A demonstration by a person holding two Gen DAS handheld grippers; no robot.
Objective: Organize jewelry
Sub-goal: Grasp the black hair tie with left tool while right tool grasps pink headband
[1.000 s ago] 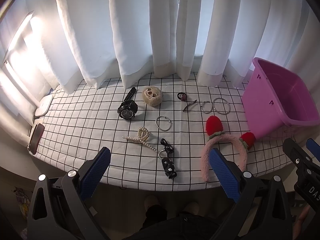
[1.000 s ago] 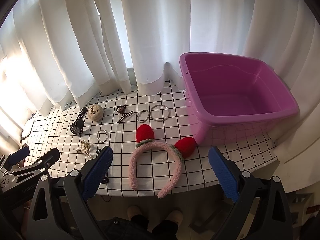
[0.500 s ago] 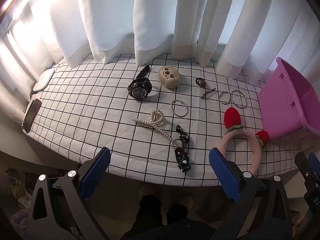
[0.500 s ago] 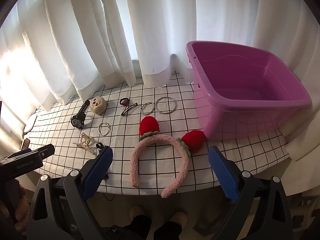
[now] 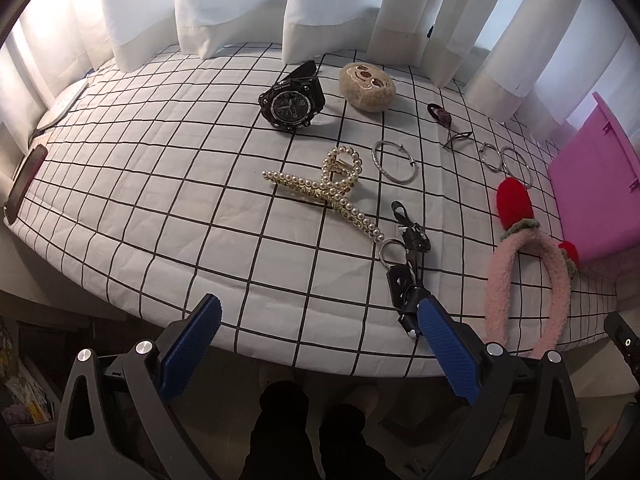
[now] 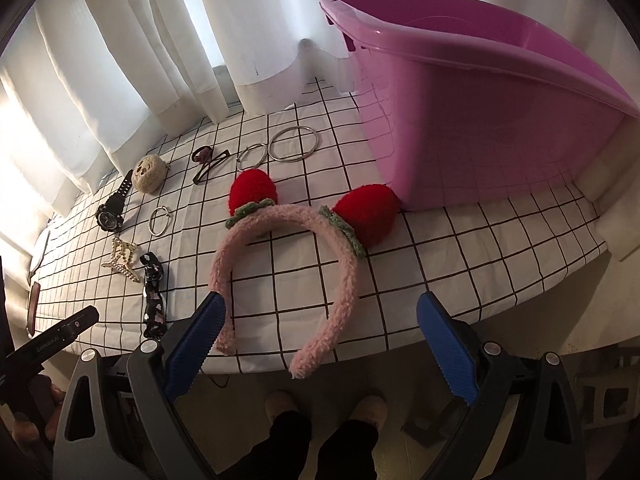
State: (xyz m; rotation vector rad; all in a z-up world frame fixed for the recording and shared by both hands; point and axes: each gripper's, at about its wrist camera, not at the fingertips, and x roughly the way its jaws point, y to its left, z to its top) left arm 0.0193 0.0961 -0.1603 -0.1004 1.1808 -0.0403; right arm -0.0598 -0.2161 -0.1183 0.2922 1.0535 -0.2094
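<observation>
Jewelry lies spread on a checked tablecloth point(image 5: 160, 184). A pearl hair claw point(image 5: 324, 186), a black watch point(image 5: 291, 105), a silver bangle point(image 5: 395, 166) and a black keychain point(image 5: 408, 264) sit before my left gripper point(image 5: 318, 322), which is open and empty at the table's near edge. A pink fuzzy headband with red pompoms point(image 6: 296, 248) lies just ahead of my right gripper point(image 6: 318, 322), also open and empty. A pink plastic tub point(image 6: 480, 112) stands at the right behind the headband.
A beige plush charm point(image 5: 367, 87), a dark hair tie with clip point(image 5: 444, 120) and two silver rings point(image 6: 280, 150) lie farther back. White curtains point(image 5: 240, 8) hang behind the table. A phone point(image 5: 25, 180) rests at the left edge. A person's feet point(image 6: 324, 408) show below.
Both grippers have moved forward and lower toward the table's near edge; the jewelry and the headband now appear much closer. Nothing was picked up.
</observation>
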